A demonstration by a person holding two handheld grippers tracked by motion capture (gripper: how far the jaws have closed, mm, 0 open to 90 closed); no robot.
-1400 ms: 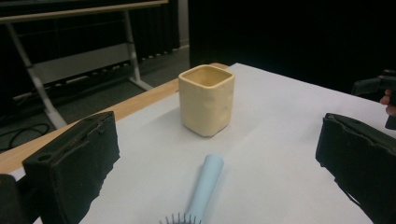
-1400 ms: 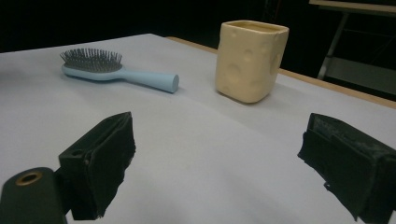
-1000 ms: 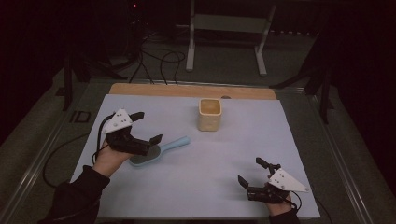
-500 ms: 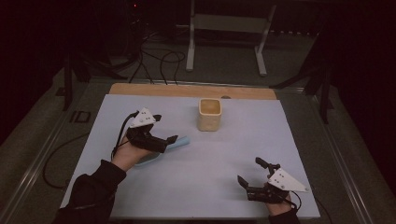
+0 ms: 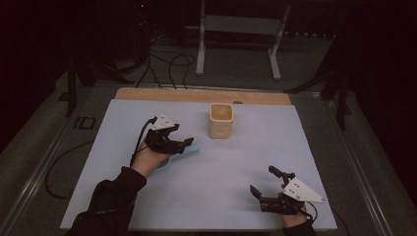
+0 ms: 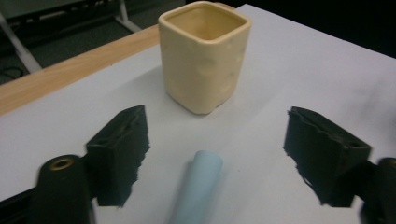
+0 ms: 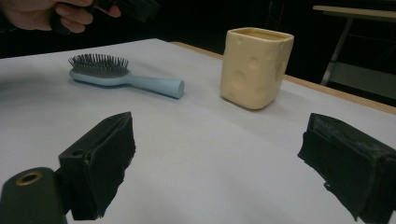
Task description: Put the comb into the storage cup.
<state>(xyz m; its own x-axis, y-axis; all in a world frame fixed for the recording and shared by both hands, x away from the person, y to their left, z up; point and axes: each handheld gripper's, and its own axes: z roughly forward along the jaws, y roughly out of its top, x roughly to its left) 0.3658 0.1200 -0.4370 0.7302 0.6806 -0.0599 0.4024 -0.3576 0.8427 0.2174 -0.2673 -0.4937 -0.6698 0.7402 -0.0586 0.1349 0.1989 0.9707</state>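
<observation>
**Inspector:** Status, near to far?

**Operator:** My right tool (image 5: 268, 186) rests near me, jaws apart, nothing between them. My left tool (image 6: 215, 154) has just been closing, jaws not yet touching the hairbrush handle (image 6: 198, 184) lying between them on the worktop (image 5: 236, 162). I judge I should centre on the handle before clamping.

**Inspector:** Views?

**Operator:** The right gripper view shows the hairbrush bristles (image 7: 99, 65); beyond stands the cream cup (image 7: 256, 66).

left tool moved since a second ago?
Yes. In the high view the left tool has shifted right along the blue hairbrush, nearer the yellow cup. Its jaws have just been closing, handle between them, not yet pressed.
</observation>
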